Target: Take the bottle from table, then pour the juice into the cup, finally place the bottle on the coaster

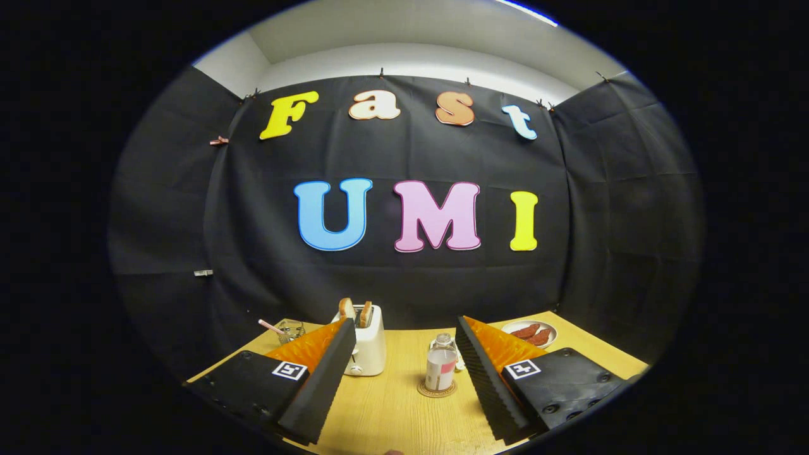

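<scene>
Claw: the claw (404,373) stands wide open, its 2 fingers spread apart over the light wooden bench (385,411), nothing between them pressed or touched.
Bottle: the small clear bottle with a pale label and a cap (440,366) stands upright on the round brown coaster (437,390), ahead of the fingers and nearer the right one, apart from both.
Cup: a clear cup (451,351) sits just behind the bottle, mostly hidden by it.
Toaster: a white toaster holding 2 slices of bread (365,340) stands just beyond the left finger.
Glass: a small clear glass with a pink stick in it (289,330) stands further left.
Plate: a white plate with reddish food (529,333) lies beyond the right finger.
</scene>
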A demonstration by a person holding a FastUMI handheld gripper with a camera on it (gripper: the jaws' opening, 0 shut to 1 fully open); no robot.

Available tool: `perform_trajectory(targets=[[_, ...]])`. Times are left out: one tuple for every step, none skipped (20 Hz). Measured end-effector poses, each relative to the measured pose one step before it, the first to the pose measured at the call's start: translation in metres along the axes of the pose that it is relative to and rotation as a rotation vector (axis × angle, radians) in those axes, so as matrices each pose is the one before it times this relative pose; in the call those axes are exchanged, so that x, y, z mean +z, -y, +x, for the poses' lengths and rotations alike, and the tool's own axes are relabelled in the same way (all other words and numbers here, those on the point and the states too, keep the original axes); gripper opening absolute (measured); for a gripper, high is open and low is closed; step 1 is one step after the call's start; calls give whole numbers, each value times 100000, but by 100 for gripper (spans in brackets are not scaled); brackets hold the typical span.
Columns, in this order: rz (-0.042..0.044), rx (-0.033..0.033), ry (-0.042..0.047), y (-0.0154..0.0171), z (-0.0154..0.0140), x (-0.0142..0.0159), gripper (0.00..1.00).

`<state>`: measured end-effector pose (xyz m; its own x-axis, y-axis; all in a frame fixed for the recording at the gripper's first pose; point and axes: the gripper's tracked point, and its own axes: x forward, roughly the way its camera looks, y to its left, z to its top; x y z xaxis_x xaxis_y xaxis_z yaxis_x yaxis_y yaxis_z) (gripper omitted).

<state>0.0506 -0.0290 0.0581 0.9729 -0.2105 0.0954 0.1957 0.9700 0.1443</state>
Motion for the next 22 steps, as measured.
perform_trajectory(targets=[[150,751,936,-180,-1231,570,97],[326,523,878,-150,-1010,439,97],[220,538,132,-3,-904,77,97],[-304,1101,-200,-214,-952,36,97],[-797,1072,-887,204,-1063,-490,97],[-358,1389,-150,-159,-901,-141,97],[67,1983,418,-561,-832,47,97],[-339,1236,-164,-281,-723,-175,97],[-535,-115,-900,256,-663,-546,97],[-591,-645,-949,232,-353,-464,97],[-225,-594,-959,110,-189,-507,97],[126,-48,-631,-148,39,-322,97],[-255,56,-658,-120,161,-255,97],[-32,17,158,-51,217,3,97],[371,176,583,-50,269,196,97],[380,-647,577,195,250,97,97],[301,-1162,300,366,222,33,97],[156,-1114,-107,276,350,-110,97],[-133,-967,-250,287,363,-61,97],[-750,-1146,1,350,208,63,97],[-1059,-1383,-140,474,289,-67,97],[-637,-1183,-415,360,370,-292,97]])
